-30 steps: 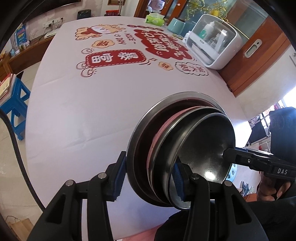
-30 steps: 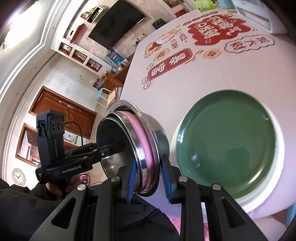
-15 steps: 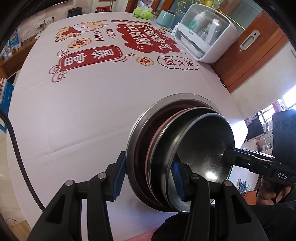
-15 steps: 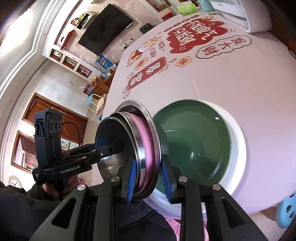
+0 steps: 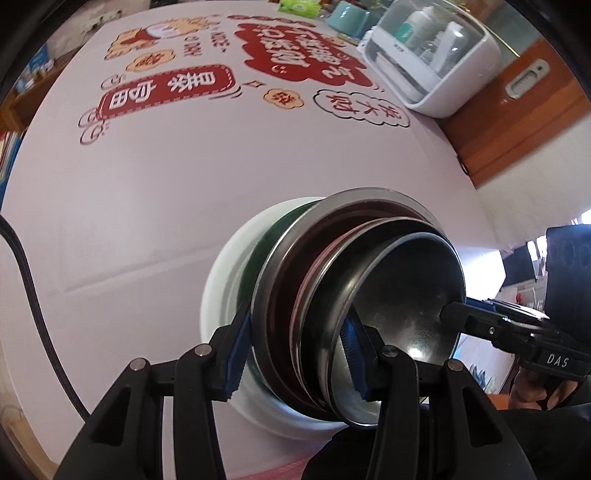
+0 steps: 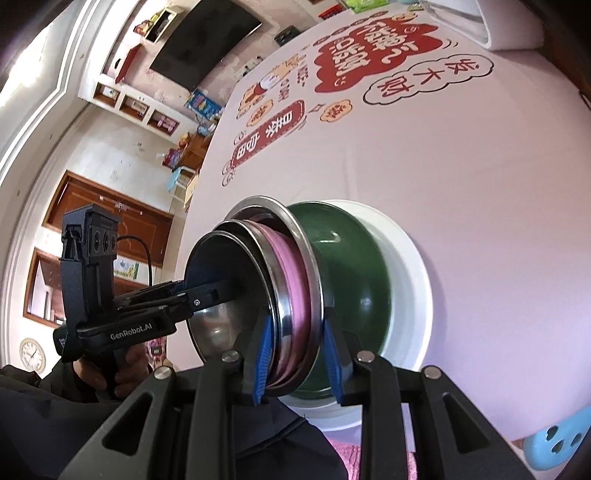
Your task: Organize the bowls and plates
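A nested stack of steel bowls [image 5: 369, 295] with a pink bowl [image 6: 291, 280] between them is held by both grippers. My left gripper [image 5: 295, 354] is shut on one side of the stack's rims; my right gripper [image 6: 295, 354] is shut on the opposite side. The stack sits low over, or in, a green plate [image 6: 358, 273] that lies on a white plate [image 6: 410, 266] at the table's near edge; I cannot tell whether they touch. The green plate [image 5: 258, 258] and white plate [image 5: 221, 280] show behind the stack in the left wrist view.
The table [image 5: 184, 166] has a pink cloth with red prints. A white storage box [image 5: 428, 59] and a teal container [image 5: 347, 18] stand at its far right. A blue stool [image 6: 554, 439] is below the near edge.
Both grippers have carried the bowl stack toward the green plate and lowered it; it now covers most of the plate.
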### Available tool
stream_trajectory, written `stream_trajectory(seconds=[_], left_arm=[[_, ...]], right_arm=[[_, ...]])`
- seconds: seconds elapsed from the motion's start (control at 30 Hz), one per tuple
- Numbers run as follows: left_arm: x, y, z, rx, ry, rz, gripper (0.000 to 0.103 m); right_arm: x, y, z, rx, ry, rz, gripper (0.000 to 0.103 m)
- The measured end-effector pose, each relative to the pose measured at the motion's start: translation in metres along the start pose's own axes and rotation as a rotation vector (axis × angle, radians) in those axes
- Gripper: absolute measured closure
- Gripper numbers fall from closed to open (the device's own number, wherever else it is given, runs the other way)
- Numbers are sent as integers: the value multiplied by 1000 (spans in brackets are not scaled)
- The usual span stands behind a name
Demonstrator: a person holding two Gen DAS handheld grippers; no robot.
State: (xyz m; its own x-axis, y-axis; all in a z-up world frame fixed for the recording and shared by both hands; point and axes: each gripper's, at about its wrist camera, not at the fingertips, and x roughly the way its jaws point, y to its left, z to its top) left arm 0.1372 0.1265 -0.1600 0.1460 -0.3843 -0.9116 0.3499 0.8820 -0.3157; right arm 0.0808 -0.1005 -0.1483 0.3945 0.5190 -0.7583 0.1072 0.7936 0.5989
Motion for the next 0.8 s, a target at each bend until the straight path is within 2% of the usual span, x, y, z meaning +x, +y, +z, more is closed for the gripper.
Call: stream_trajectory(seconds=[0.1, 0.3, 0.5, 0.6, 0.67, 0.73, 0.8], left_arm=[[5, -5, 0, -43, -2, 31, 58], [4, -4, -2, -218, -55, 63, 56], [3, -3, -8, -348, -83, 97, 54], [-4, -3, -12, -402, -125, 124, 39], [-9, -3, -14, -405, -146, 121, 38], [-14, -3, -15, -395, -157, 122, 37], [-19, -3, -15, -381, -179, 124, 37]], right_arm=[[4, -9, 8, -27, 38, 31, 77], [13, -26, 23, -104, 122, 131, 75], [15, -24, 38, -172, 167, 164, 74], [12, -23, 39, -167, 148, 152, 73], [6, -22, 36, -146, 108, 132, 71], [-1, -21, 33, -120, 63, 121, 59], [-8, -20, 27, -94, 16, 114, 55]])
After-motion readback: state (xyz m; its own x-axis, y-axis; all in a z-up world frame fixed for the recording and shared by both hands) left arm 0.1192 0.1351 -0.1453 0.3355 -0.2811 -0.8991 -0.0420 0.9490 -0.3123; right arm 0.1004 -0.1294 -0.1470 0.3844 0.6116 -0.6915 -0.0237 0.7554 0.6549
